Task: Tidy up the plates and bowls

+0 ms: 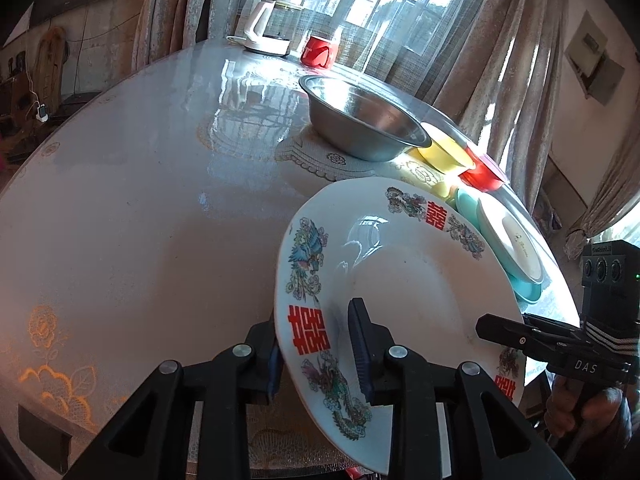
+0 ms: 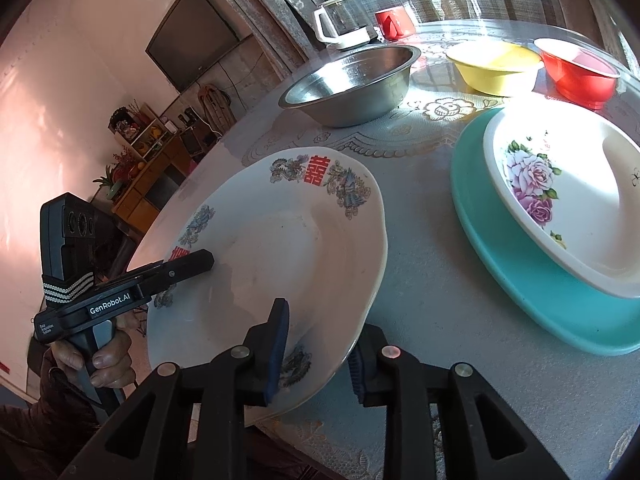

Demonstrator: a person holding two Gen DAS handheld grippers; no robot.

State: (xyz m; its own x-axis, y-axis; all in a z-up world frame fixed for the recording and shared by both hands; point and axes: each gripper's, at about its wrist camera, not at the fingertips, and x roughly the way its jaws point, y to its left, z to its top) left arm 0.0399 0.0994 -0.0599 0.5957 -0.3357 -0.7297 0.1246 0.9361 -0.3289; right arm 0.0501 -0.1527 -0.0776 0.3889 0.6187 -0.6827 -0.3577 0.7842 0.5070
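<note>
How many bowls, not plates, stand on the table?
3. The steel bowl stands at the back by the kettle, the yellow bowl to its right, the red bowl rightmost near the table's edge. None seems hidden.

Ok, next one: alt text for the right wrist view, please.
A white plate with red and blue motifs is tilted above the table, its rim between the jaws of both the right gripper and the left gripper. Behind sit a steel bowl, yellow bowl, red bowl and a floral plate on a teal plate.
</note>
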